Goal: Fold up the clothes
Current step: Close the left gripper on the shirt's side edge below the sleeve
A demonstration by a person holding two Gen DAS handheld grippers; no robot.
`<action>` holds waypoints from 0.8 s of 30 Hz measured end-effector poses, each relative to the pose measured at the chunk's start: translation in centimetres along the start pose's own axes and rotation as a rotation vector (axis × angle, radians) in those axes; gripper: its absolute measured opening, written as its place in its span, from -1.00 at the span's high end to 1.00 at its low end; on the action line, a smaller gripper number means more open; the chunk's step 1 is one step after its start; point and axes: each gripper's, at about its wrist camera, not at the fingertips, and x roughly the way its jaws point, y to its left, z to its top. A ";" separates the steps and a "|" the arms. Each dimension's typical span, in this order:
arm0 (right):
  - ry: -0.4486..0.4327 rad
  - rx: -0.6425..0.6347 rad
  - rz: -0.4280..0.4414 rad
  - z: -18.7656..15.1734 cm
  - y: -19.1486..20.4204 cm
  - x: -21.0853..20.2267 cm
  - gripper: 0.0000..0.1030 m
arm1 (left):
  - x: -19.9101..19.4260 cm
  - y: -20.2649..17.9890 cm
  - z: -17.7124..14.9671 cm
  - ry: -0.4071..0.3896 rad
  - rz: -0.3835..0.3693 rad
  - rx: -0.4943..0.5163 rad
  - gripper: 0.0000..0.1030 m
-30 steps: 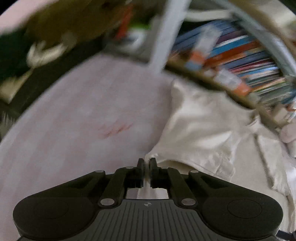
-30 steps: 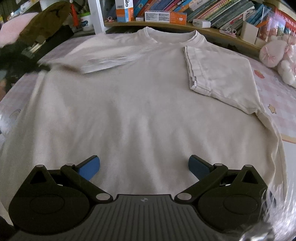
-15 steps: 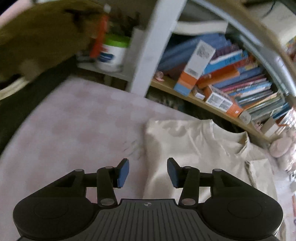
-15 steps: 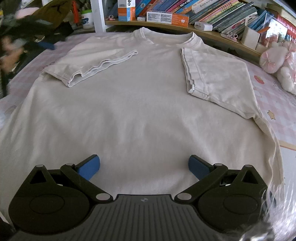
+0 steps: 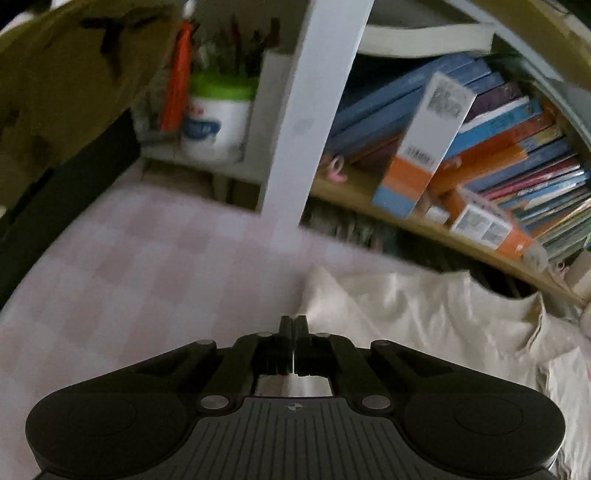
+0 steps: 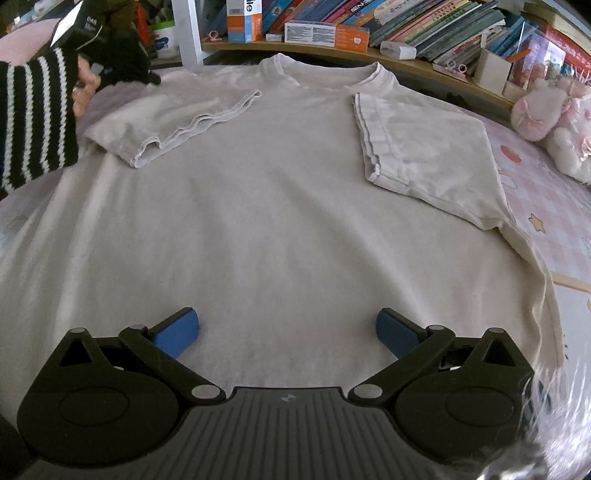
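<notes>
While your right gripper [image 6: 287, 330] hangs over the lower part of the shirt [image 6: 280, 206], its blue pads [image 6: 176, 332] stand wide apart with nothing between them.

Shirt: cream, short-sleeved, spread flat on the pink checked bedcover [image 6: 554, 229], collar toward the bookshelf [image 6: 424, 68]. Both sleeves are folded inward onto the body; the left sleeve [image 6: 177, 118] lies slanted and rumpled at its hem, the right sleeve [image 6: 424, 147] lies flatter, its hem running down the chest.

Left gripper [image 5: 293, 326]: fingers pressed fully together at the shirt's shoulder edge [image 5: 321, 295]. The view is blurred, so you cannot tell whether cloth is pinched between the tips.

Your left arm: a black-and-white striped sleeve [image 6: 33, 118] and hand [image 6: 83, 92] show at the far left of the right view, beside the shirt's left shoulder.

Surroundings: books [image 6: 436, 29] leaning in a row on the shelf, an orange-and-white box [image 6: 243, 20] among them, a white upright post [image 5: 314, 107], a white tub with a green lid [image 5: 218, 118], an olive-brown cloth [image 5: 62, 77], and pink plush toys [image 6: 554, 118] on the cover at the right.
</notes>
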 end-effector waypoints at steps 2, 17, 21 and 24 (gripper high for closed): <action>0.000 0.004 -0.003 0.0 0.0 0.0 -1.00 | 0.4 -0.1 -0.3 0.016 0.014 0.033 0.98; -0.023 0.023 -0.016 -0.1 0.1 -0.1 -1.00 | -6.1 -9.6 -3.4 -0.008 -0.157 0.506 0.79; -0.023 0.020 -0.013 -0.2 0.1 -0.2 -1.00 | -4.4 -14.9 -5.7 0.030 -0.163 0.635 0.76; -0.025 0.010 -0.005 -0.4 0.0 -0.3 -1.00 | -2.2 -16.8 -6.1 0.043 -0.086 0.636 0.76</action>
